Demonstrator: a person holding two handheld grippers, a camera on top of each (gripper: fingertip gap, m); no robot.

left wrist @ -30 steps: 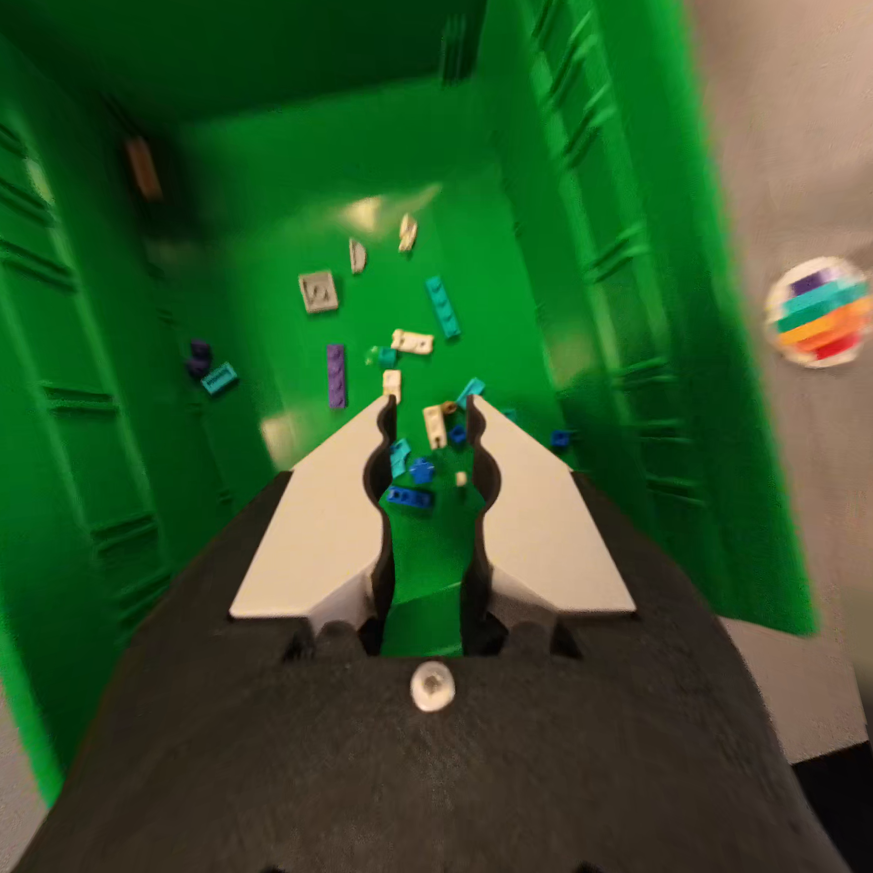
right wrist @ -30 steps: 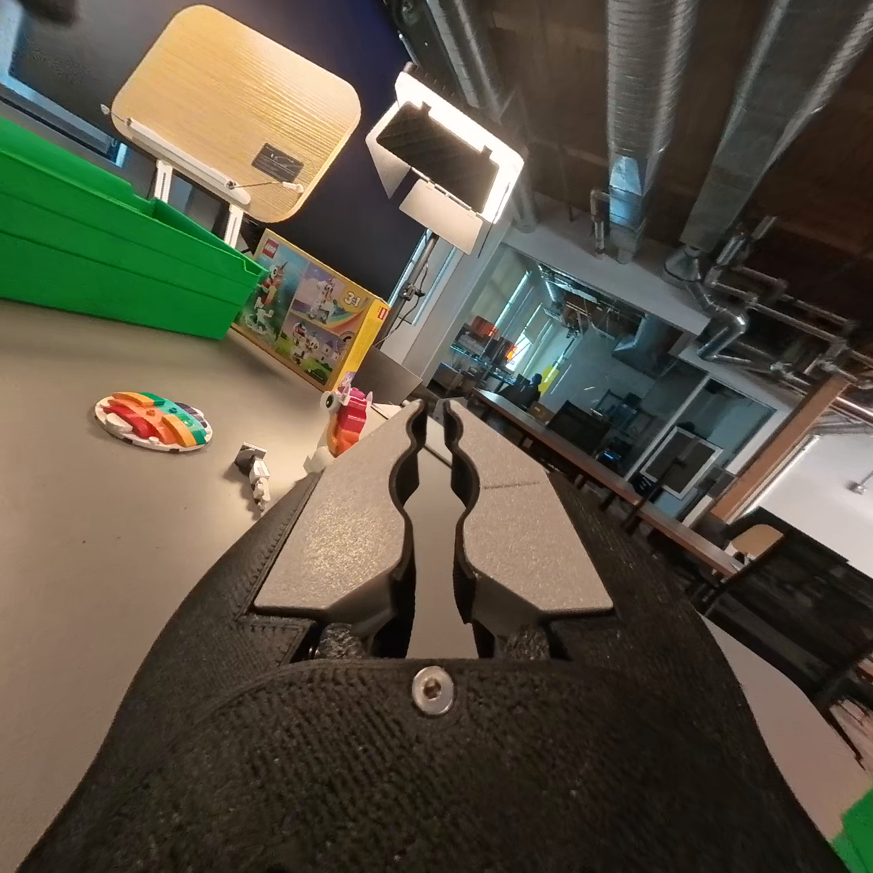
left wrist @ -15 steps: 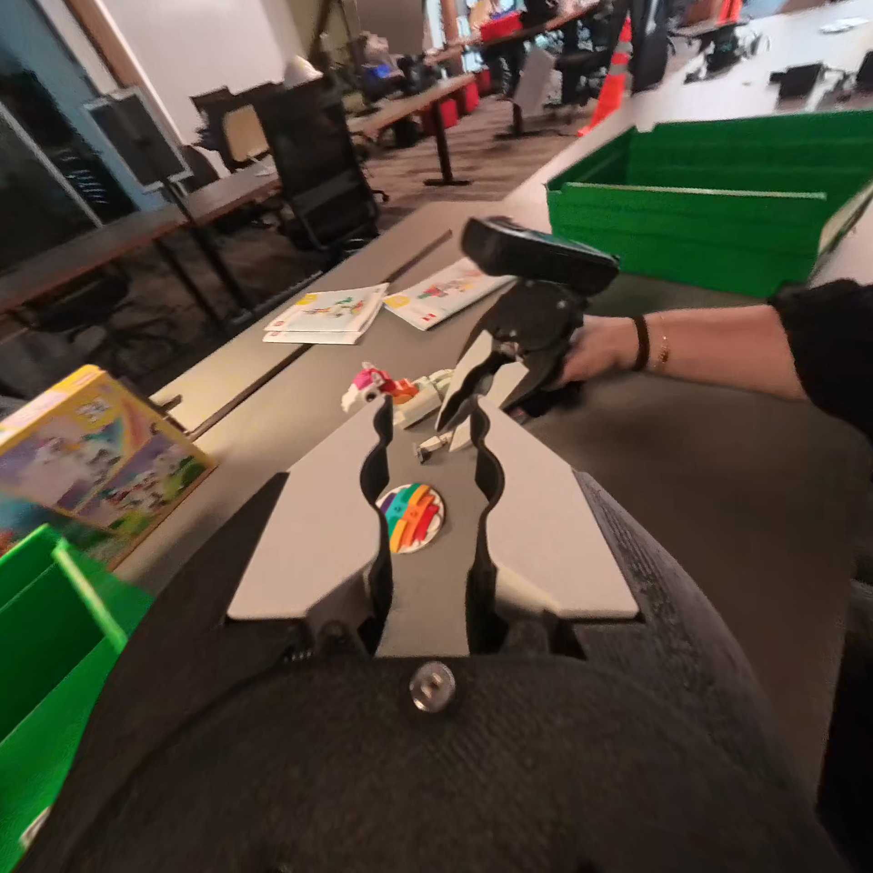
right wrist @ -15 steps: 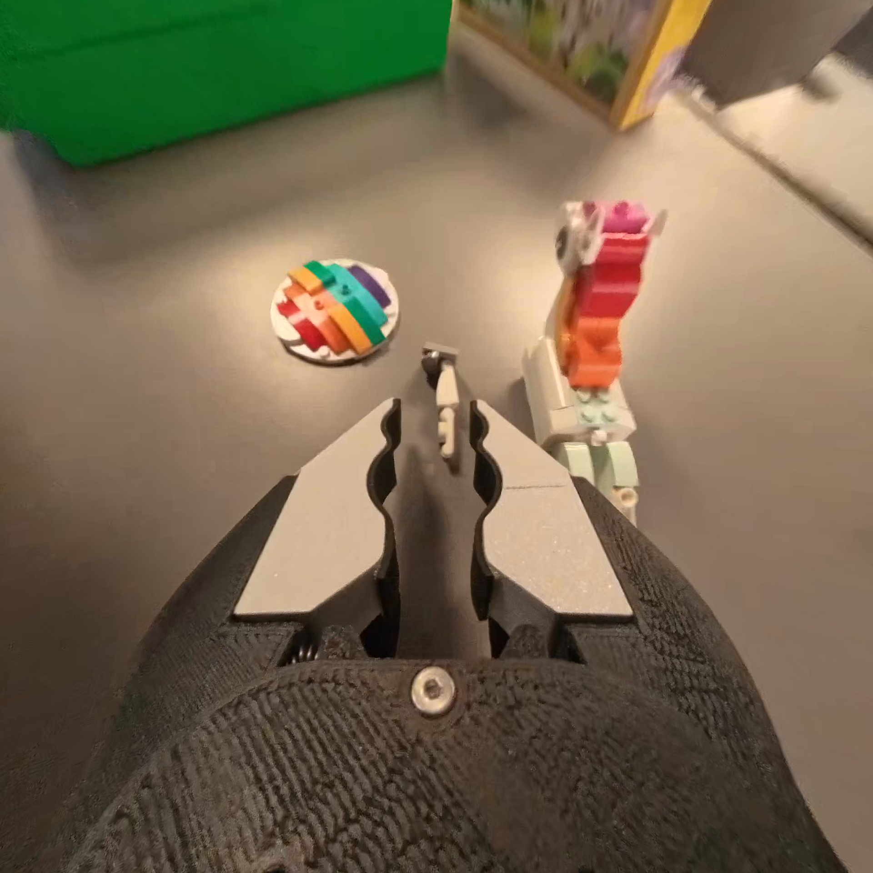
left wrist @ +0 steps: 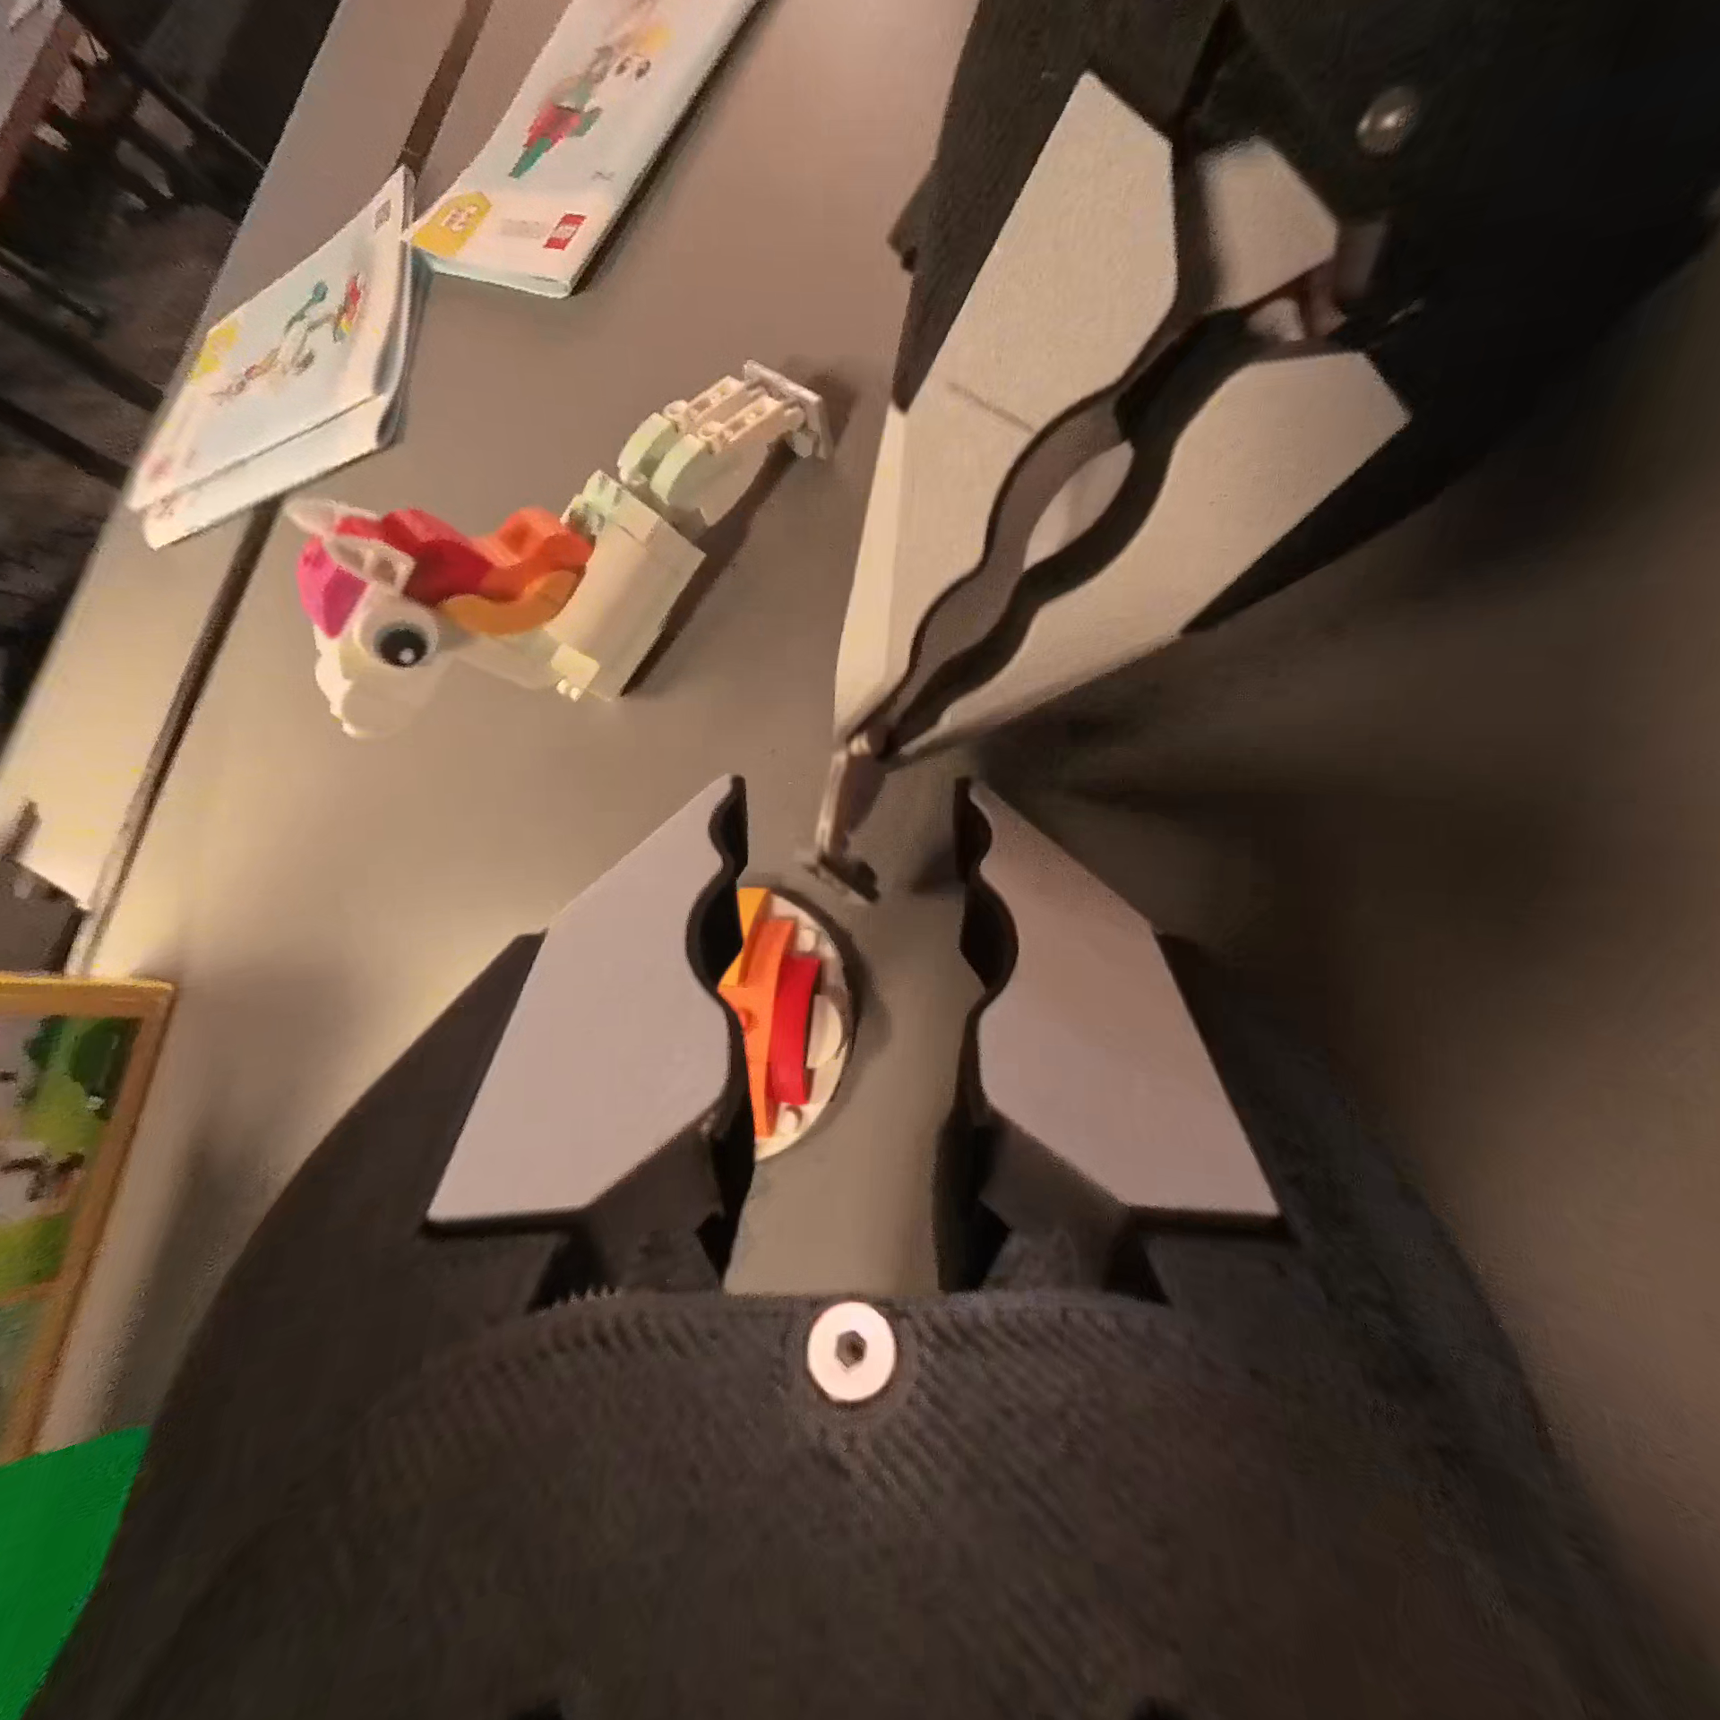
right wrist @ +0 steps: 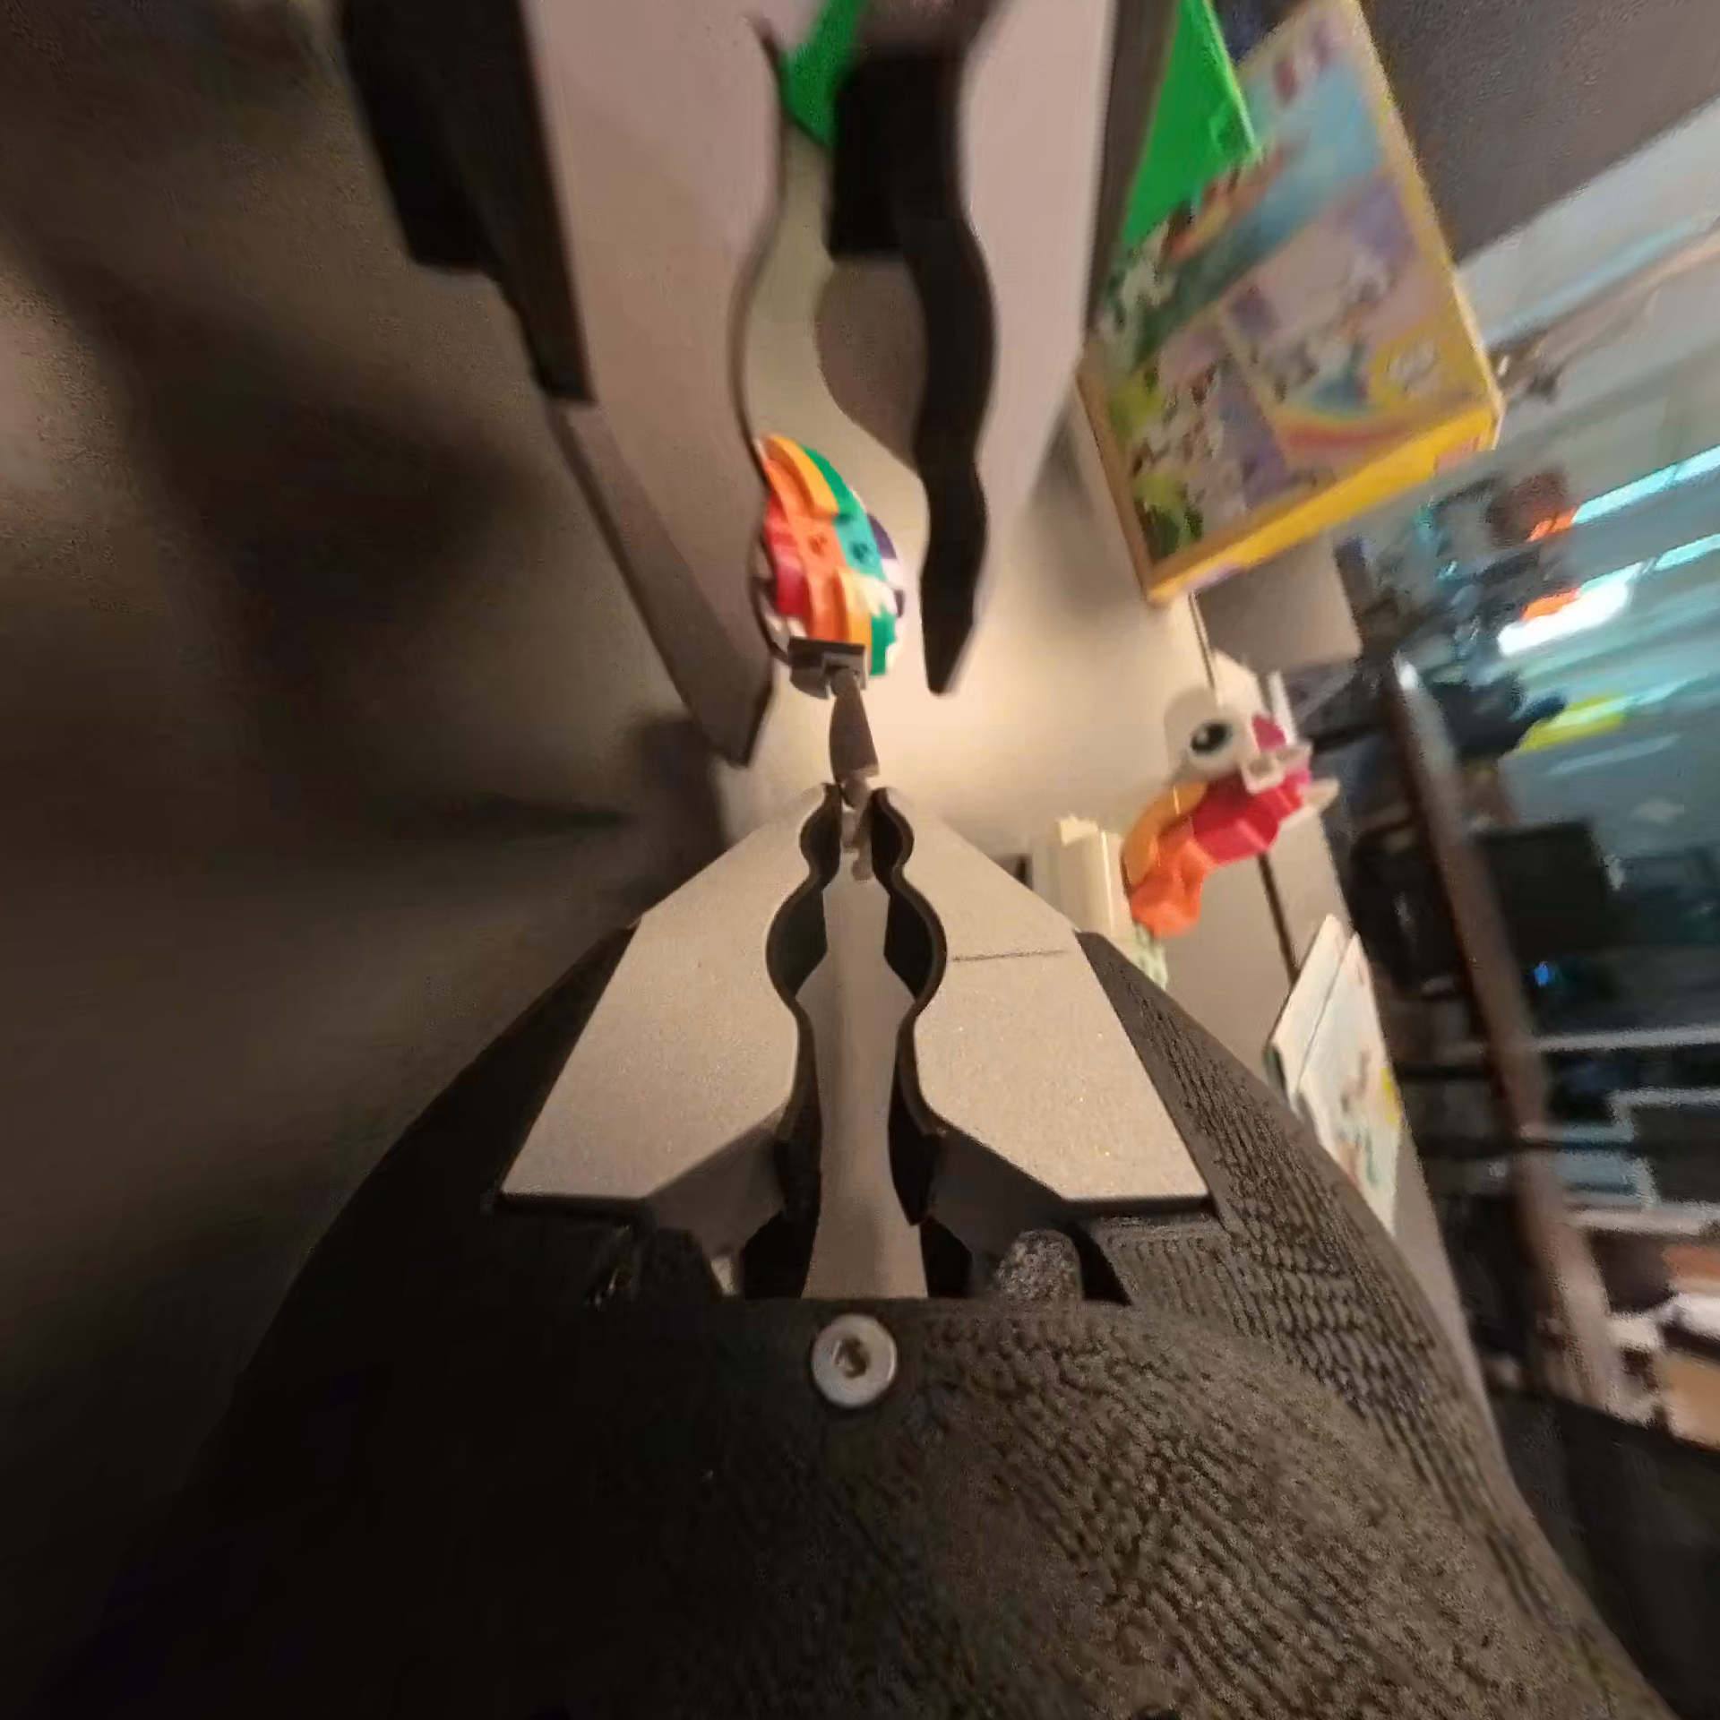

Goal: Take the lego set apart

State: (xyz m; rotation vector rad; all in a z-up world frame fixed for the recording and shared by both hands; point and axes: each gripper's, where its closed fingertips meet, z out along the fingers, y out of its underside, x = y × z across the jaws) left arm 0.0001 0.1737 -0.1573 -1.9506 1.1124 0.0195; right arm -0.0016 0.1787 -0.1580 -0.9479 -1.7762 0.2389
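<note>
My right gripper (right wrist: 852, 802) is shut on one end of a small grey lego limb piece (right wrist: 849, 735) with a flat plate at its far end. In the left wrist view the right gripper (left wrist: 870, 742) comes in from the top right and holds that piece (left wrist: 840, 824). My left gripper (left wrist: 849, 812) is open and empty, its jaws on either side of the grey piece and above the round rainbow lego disc (left wrist: 791, 1014) on the table. The disc (right wrist: 828, 549) lies just past the held piece. The unicorn body (left wrist: 484, 596) lies on its side to the left.
Two instruction booklets (left wrist: 298, 344) lie beyond the unicorn. The yellow-edged lego box (left wrist: 56, 1163) and a green bin corner (left wrist: 56, 1536) are at the left. In the right wrist view the box (right wrist: 1284, 307) is at the upper right, the unicorn (right wrist: 1201, 819) below it. Less than 4 cm separates the two grippers' tips. The unicorn (right wrist: 1201, 819) is about 8 cm from my left fingertips. Seen from the left wrist view (left wrist: 474, 571) as well.
My left gripper left the green bin, swung to the table and came down open over the rainbow disc. My right gripper dropped to the small grey piece and shut on it.
</note>
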